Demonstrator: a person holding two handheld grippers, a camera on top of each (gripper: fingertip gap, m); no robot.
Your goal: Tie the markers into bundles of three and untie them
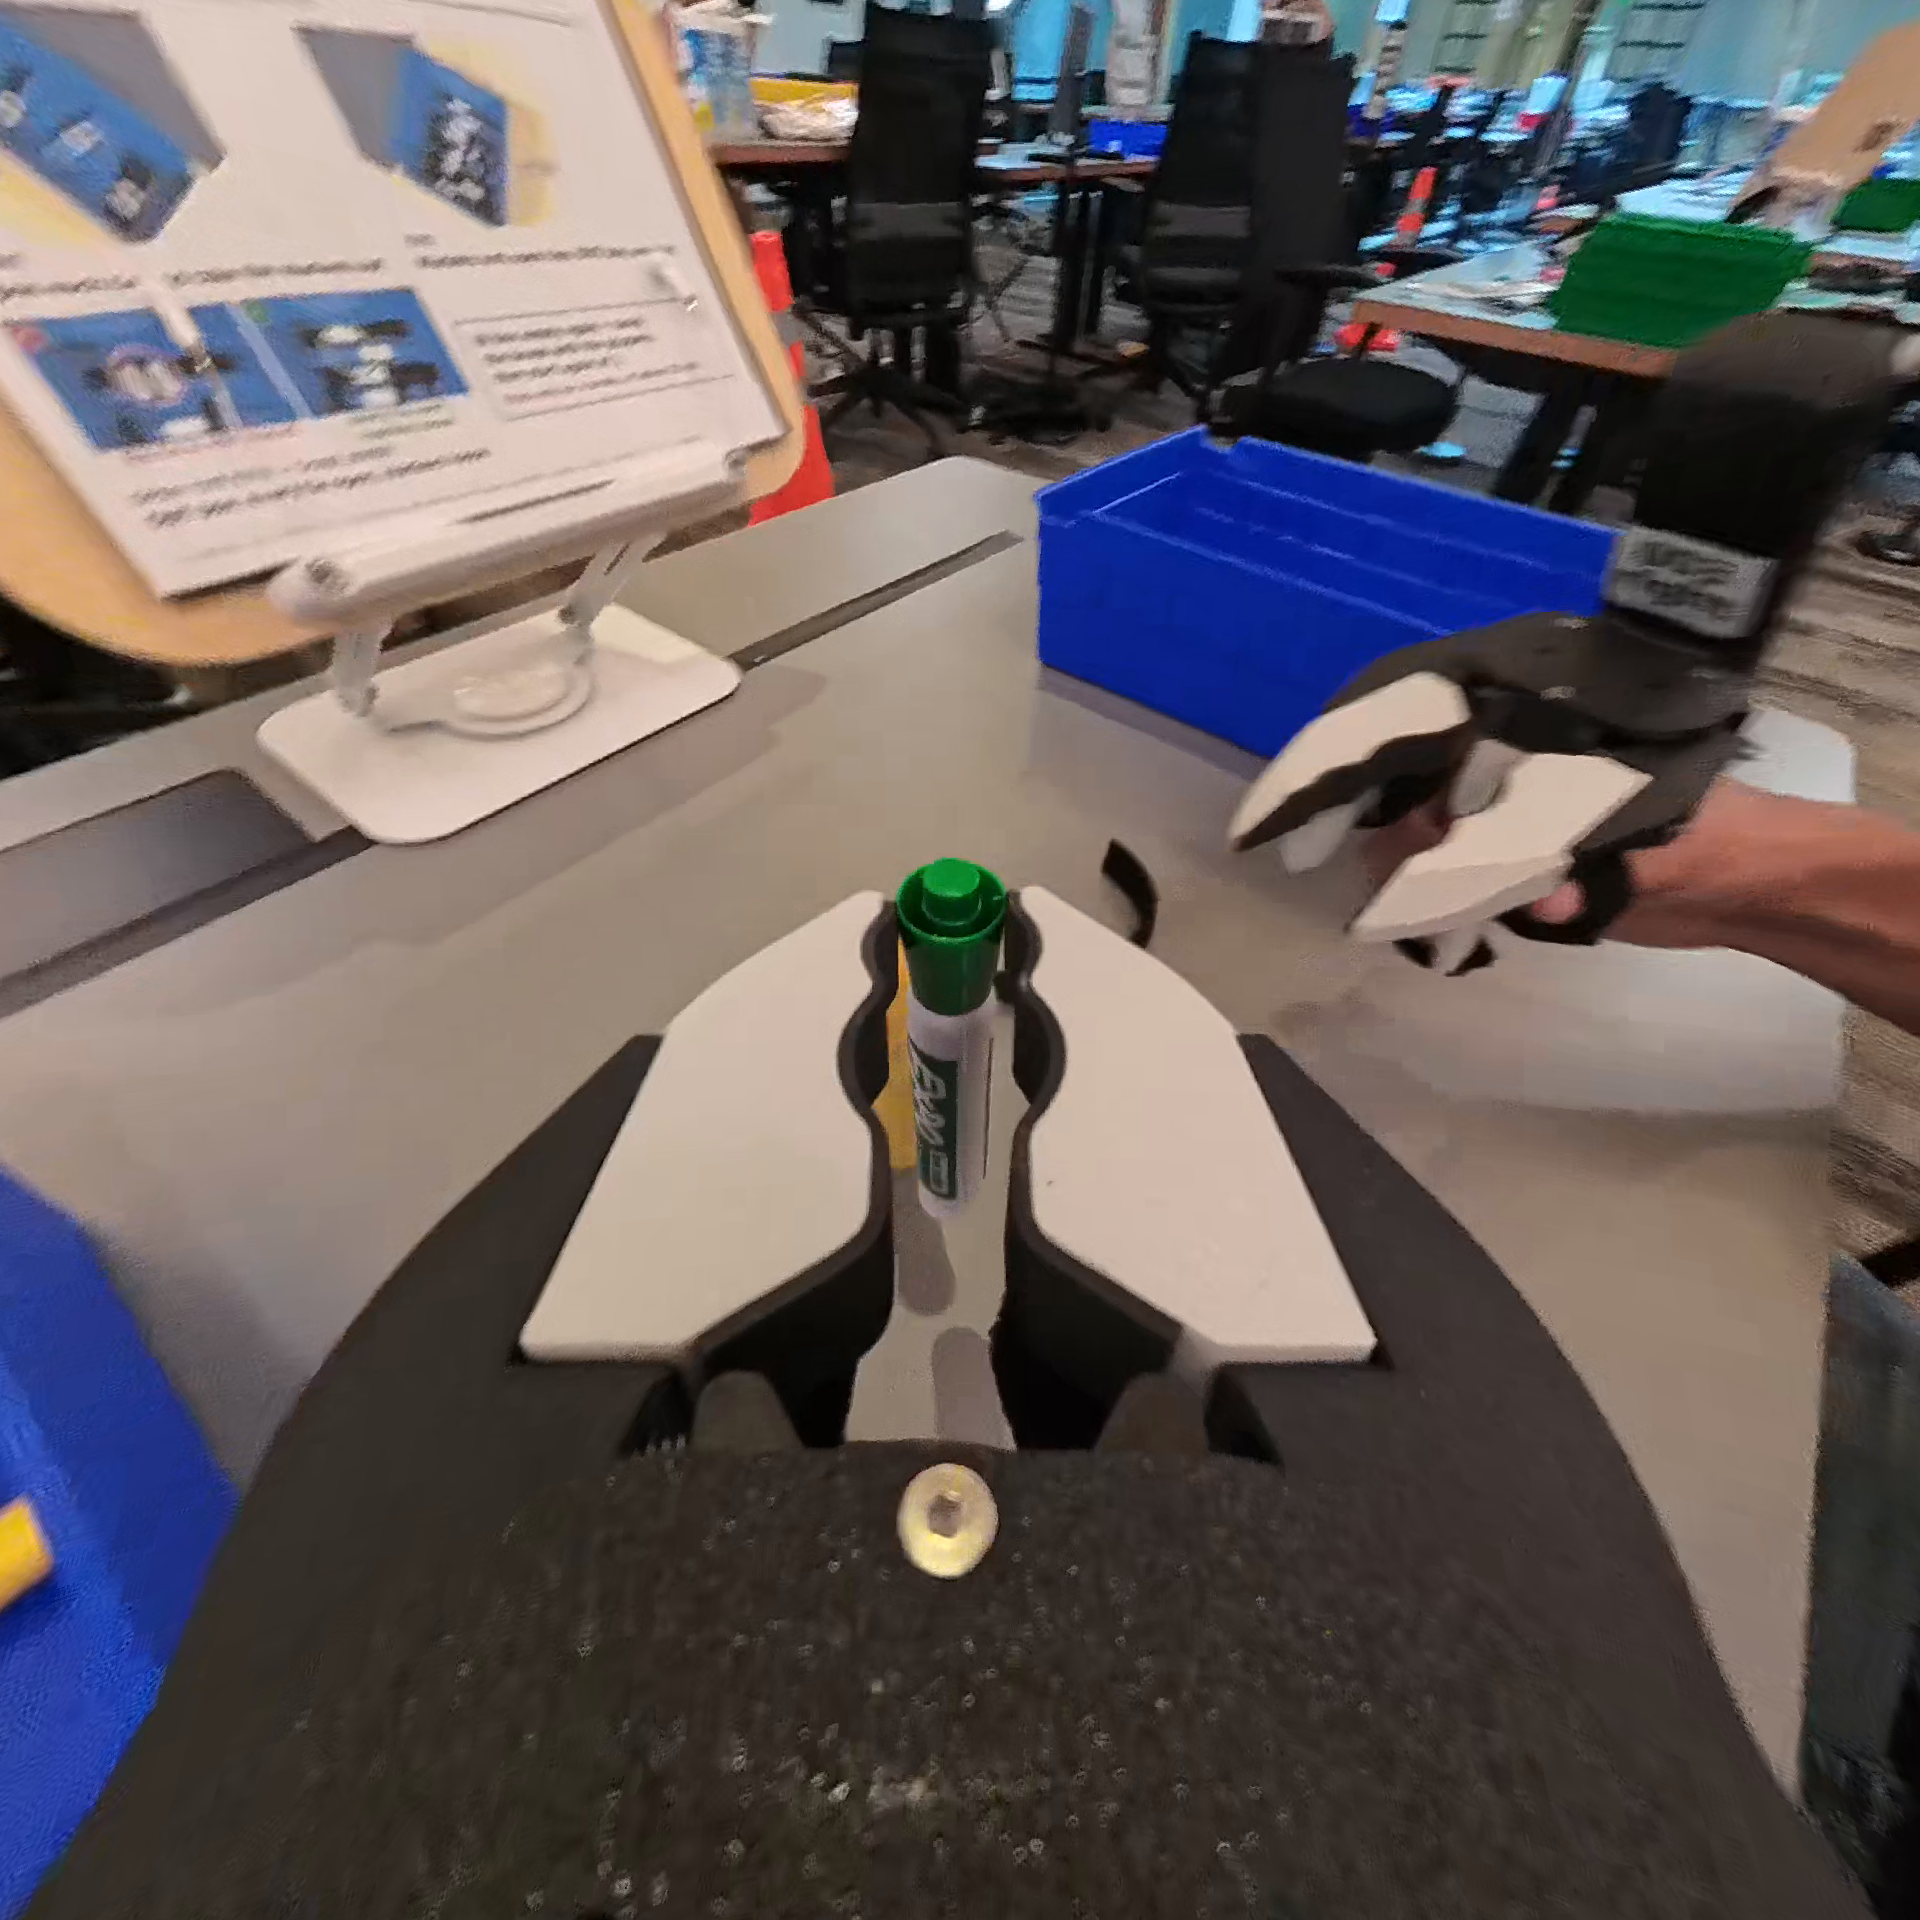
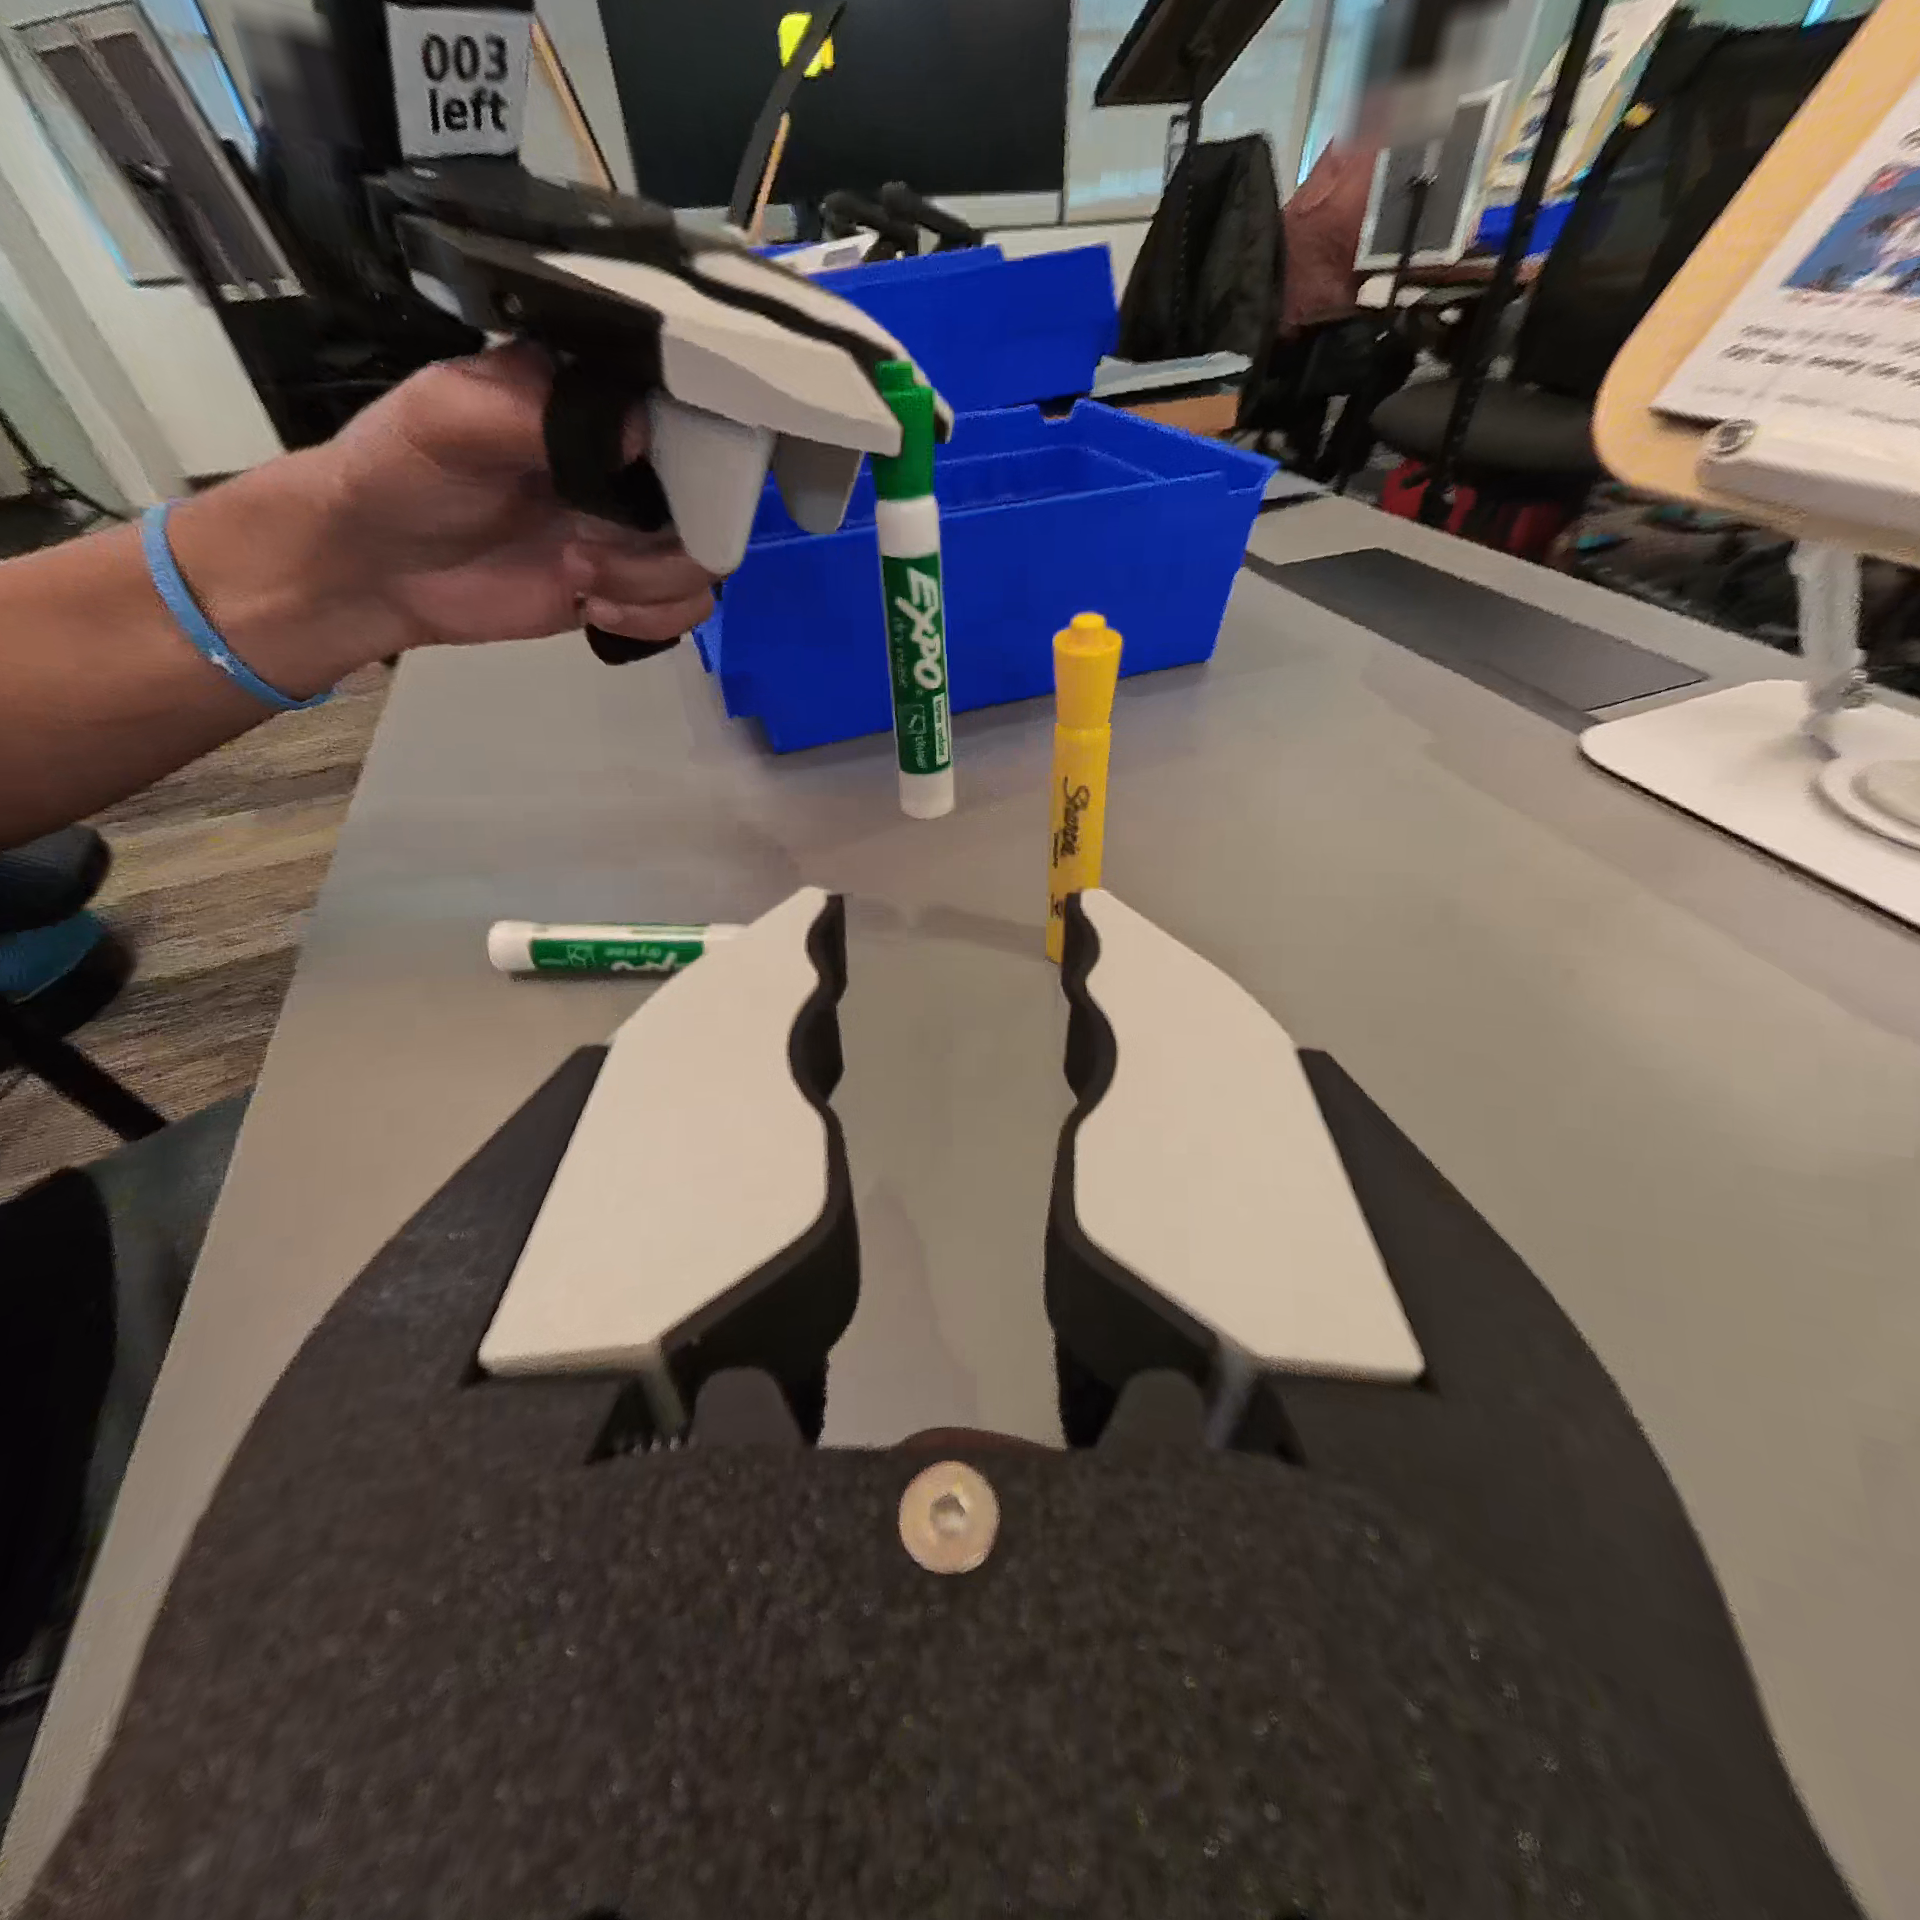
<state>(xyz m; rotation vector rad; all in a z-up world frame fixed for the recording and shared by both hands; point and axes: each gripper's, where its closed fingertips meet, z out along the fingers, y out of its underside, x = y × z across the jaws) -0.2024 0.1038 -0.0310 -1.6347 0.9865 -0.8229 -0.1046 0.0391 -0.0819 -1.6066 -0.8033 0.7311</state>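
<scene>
left gripper (image 2: 914, 405) above the table (image 2: 1351, 1039), a marker (image 2: 914, 644) hanging upright from it, clear of the top | second marker (image 2: 1081, 769) standing just right of it | third marker (image 2: 603, 948) lying flat to the left | bin (image 2: 1039, 582) behind all three | document stand (image 2: 1787, 748) far right

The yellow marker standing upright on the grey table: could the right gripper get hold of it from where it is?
Probably yes. The right gripper is open and empty, and the upright yellow marker stands just beyond its right fingertip, slightly off centre. Nothing lies between them.
</scene>
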